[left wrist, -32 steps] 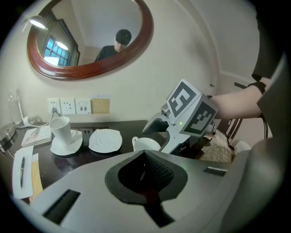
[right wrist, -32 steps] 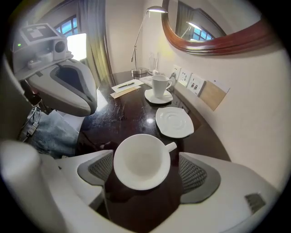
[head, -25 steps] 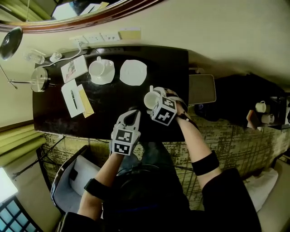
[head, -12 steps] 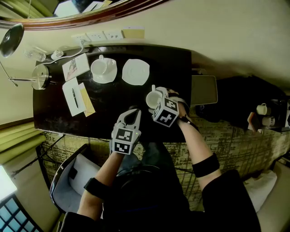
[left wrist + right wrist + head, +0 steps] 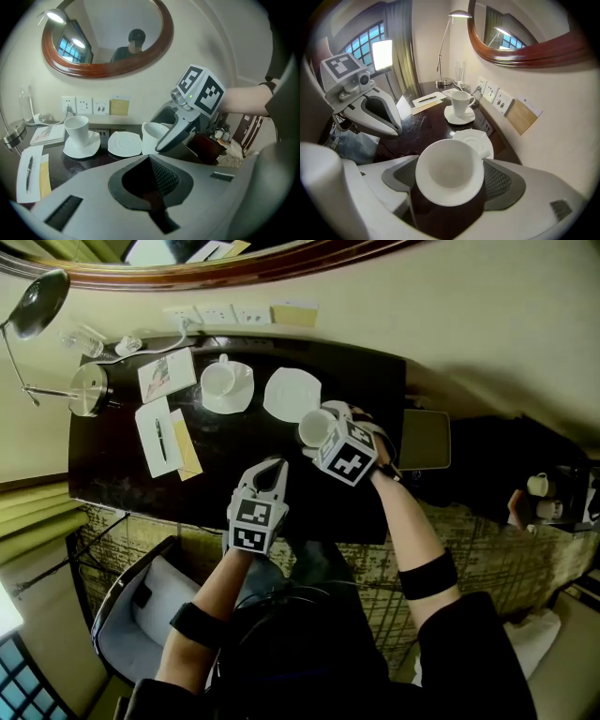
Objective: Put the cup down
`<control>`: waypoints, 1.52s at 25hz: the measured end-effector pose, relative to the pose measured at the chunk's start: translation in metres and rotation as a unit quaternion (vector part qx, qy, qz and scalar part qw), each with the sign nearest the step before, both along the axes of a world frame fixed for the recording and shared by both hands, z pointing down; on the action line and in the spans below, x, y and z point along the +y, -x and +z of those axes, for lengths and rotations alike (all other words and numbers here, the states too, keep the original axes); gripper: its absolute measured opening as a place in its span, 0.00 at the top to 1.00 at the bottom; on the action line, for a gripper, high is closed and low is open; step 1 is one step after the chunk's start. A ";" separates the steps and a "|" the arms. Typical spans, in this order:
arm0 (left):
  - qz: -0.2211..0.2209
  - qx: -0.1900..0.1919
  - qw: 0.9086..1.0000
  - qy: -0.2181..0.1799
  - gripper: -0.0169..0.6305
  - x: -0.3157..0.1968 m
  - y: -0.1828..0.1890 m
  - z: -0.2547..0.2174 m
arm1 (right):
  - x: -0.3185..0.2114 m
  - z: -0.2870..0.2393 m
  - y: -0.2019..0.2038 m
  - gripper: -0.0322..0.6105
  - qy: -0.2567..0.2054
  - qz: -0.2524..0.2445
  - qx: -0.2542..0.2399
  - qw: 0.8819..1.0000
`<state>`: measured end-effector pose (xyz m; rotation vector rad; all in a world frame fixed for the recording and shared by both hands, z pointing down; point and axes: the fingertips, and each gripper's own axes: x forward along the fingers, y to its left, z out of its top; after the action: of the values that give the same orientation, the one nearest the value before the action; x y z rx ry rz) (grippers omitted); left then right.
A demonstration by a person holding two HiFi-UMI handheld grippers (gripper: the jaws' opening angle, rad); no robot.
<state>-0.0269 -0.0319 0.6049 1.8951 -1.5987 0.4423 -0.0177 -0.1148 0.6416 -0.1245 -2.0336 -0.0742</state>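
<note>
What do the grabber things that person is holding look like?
The left hand-held gripper and the right hand-held gripper are both smooth light grey plastic. Each has two curved jaws lined with dark, mesh-textured pads. Each also carries a white cube printed with black square markers. The person wears a black band on each forearm and dark clothes.

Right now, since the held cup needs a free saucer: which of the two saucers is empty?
The bare saucer next to the held cup, the right-hand one in the head view. The other saucer, to its left, already carries a second cup.
</note>
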 end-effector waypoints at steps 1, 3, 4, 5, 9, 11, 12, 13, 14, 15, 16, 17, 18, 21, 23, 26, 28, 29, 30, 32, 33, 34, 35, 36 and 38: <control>-0.003 -0.003 1.000 -0.002 0.97 -0.003 0.006 -0.001 | -0.008 -0.003 0.008 0.26 -0.005 0.001 -0.003 1.000; -0.009 -0.008 1.000 -0.006 0.97 -0.011 0.019 -0.001 | -0.026 -0.015 0.027 0.26 -0.024 0.004 -0.015 1.000; -0.012 -0.011 1.000 -0.008 0.97 -0.015 0.025 -0.002 | -0.034 -0.020 0.036 0.26 -0.030 0.006 -0.021 0.999; -0.015 -0.014 1.000 -0.009 0.97 -0.019 0.032 -0.002 | -0.041 -0.022 0.045 0.26 -0.032 0.009 -0.026 0.999; -0.029 -0.025 0.999 -0.014 0.97 -0.033 0.054 -0.002 | -0.057 -0.020 0.073 0.26 -0.021 0.017 -0.033 0.999; -0.036 -0.026 0.999 -0.016 0.97 -0.036 0.063 -0.001 | -0.060 -0.014 0.083 0.26 -0.016 0.018 -0.030 0.999; -0.040 -0.025 0.999 -0.016 0.97 -0.037 0.067 0.000 | -0.061 -0.010 0.087 0.26 -0.013 0.019 -0.028 0.999; -0.043 -0.025 0.999 -0.017 0.97 -0.038 0.071 0.000 | -0.062 -0.007 0.090 0.26 -0.011 0.020 -0.025 0.999; -0.046 -0.024 0.999 -0.017 0.97 -0.038 0.074 0.001 | -0.062 -0.002 0.092 0.26 -0.007 0.022 -0.023 0.999; -0.048 -0.023 0.998 -0.017 0.97 -0.038 0.076 0.002 | -0.062 0.002 0.094 0.26 -0.004 0.025 -0.020 0.999; -0.050 -0.022 0.998 -0.017 0.97 -0.038 0.078 0.003 | -0.062 0.006 0.094 0.26 -0.001 0.027 -0.017 0.999; -0.052 -0.020 0.998 -0.017 0.97 -0.037 0.079 0.004 | -0.062 0.010 0.094 0.26 0.001 0.029 -0.014 0.999; -0.053 -0.019 0.998 -0.017 0.97 -0.036 0.081 0.004 | -0.062 0.013 0.094 0.26 0.001 0.031 -0.012 0.999; -0.057 -0.017 0.998 -0.018 0.97 -0.034 0.085 0.005 | -0.065 0.018 0.095 0.26 -0.001 0.038 -0.010 0.999; -0.058 -0.016 0.998 -0.017 0.97 -0.032 0.087 0.007 | -0.067 0.019 0.096 0.26 -0.003 0.042 -0.013 0.999; -0.060 -0.016 0.998 -0.015 0.97 -0.031 0.091 0.009 | -0.069 0.019 0.100 0.25 -0.002 0.046 -0.017 0.999; -0.061 -0.016 0.998 -0.014 0.97 -0.030 0.093 0.009 | -0.071 0.019 0.100 0.25 0.000 0.049 -0.018 0.999; -0.062 -0.016 0.998 -0.014 0.97 -0.030 0.094 0.009 | -0.071 0.019 0.100 0.25 0.000 0.047 -0.018 0.999; -0.063 -0.016 0.998 -0.013 0.97 -0.029 0.094 0.009 | -0.070 0.019 0.100 0.25 -0.001 0.044 -0.018 0.999; -0.065 -0.016 0.998 -0.012 0.97 -0.029 0.095 0.009 | -0.069 0.019 0.100 0.24 -0.002 0.037 -0.018 0.999; -0.065 -0.016 0.998 -0.011 0.97 -0.029 0.096 0.009 | -0.069 0.020 0.100 0.24 -0.002 0.038 -0.018 0.999; -0.066 -0.016 0.998 -0.010 0.97 -0.028 0.096 0.008 | -0.069 0.019 0.099 0.23 -0.001 0.041 -0.020 0.999; -0.065 -0.016 0.998 -0.009 0.97 -0.028 0.096 0.008 | -0.070 0.018 0.099 0.22 -0.001 0.046 -0.022 0.999; -0.065 -0.016 0.998 -0.009 0.97 -0.027 0.096 0.007 | -0.072 0.016 0.098 0.21 -0.002 0.050 -0.024 0.998; -0.063 -0.016 0.998 -0.011 0.97 -0.028 0.096 0.004 | -0.077 0.009 0.097 0.21 -0.012 0.054 -0.027 0.998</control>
<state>-0.1230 -0.0604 0.6087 1.7983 -1.7396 0.4055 -0.1151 -0.1923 0.6505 0.0033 -2.0881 -0.0351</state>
